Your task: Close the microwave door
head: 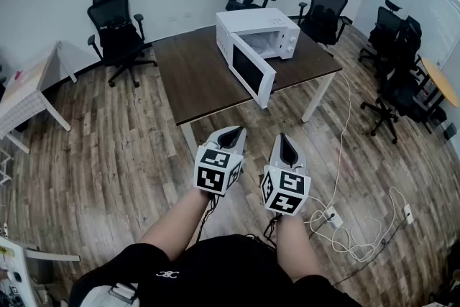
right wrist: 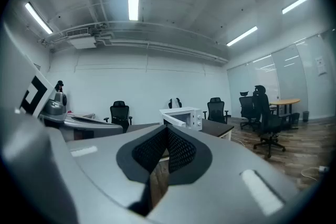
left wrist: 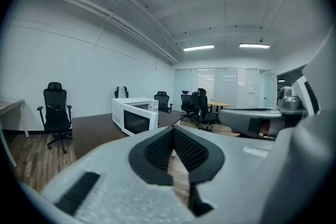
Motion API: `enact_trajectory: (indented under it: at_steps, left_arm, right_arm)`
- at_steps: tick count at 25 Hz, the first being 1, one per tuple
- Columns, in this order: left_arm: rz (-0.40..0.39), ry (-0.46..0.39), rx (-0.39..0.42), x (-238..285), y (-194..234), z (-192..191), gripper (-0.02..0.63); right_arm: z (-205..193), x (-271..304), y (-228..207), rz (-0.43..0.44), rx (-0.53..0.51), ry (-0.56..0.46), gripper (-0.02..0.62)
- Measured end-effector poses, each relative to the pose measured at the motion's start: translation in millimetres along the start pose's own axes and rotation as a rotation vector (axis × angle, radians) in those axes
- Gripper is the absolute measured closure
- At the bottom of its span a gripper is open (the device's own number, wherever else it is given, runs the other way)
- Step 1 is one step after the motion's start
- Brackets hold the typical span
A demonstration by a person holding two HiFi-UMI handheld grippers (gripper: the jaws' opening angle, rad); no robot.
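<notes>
Wooden floor: carries a dark brown table on white legs, with black office chairs around it.

Microwave: white, standing on the far right part of the table, well apart from both grippers. From the left gripper view it sits left of centre; from the right gripper view it lies almost straight ahead.

Microwave door: open. It is swung wide out from the body toward the near edge of the table, exposing the white cavity behind it. The door panel is white with a dark window, and nothing is touching it.

Left gripper: held over the floor just short of the table's near edge and aimed at the microwave. In its own view the jaws are fully closed, the ribbed pads meeting at the tips with nothing between them.

Right gripper: held just beside the left one, aimed the same way. In its own view the jaws are likewise brought together at the tips, gripping nothing and touching nothing.
</notes>
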State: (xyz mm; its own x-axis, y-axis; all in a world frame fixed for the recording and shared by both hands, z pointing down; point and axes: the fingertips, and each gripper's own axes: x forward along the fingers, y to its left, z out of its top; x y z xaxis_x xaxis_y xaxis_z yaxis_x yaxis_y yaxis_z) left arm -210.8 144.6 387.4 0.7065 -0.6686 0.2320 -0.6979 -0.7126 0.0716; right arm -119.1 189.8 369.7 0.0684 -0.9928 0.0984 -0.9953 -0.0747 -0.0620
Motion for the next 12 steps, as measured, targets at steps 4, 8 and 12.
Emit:
enact_trajectory:
  at_steps: [4, 8, 12]
  left_arm:
    - [0.004, 0.011, 0.0, 3, 0, -2, 0.595]
    - [0.001, 0.018, -0.001, 8, -2, -5, 0.595]
    - [0.002, 0.025, -0.006, 14, -2, -8, 0.595]
  right_arm:
    - [-1, 1, 2, 0.008, 0.004, 0.002, 0.589]
    - [-6, 3, -1, 0.014, 0.021, 0.007, 0.588]
    - [-8, 7, -7, -0.003, 0.024, 0.013, 0.586]
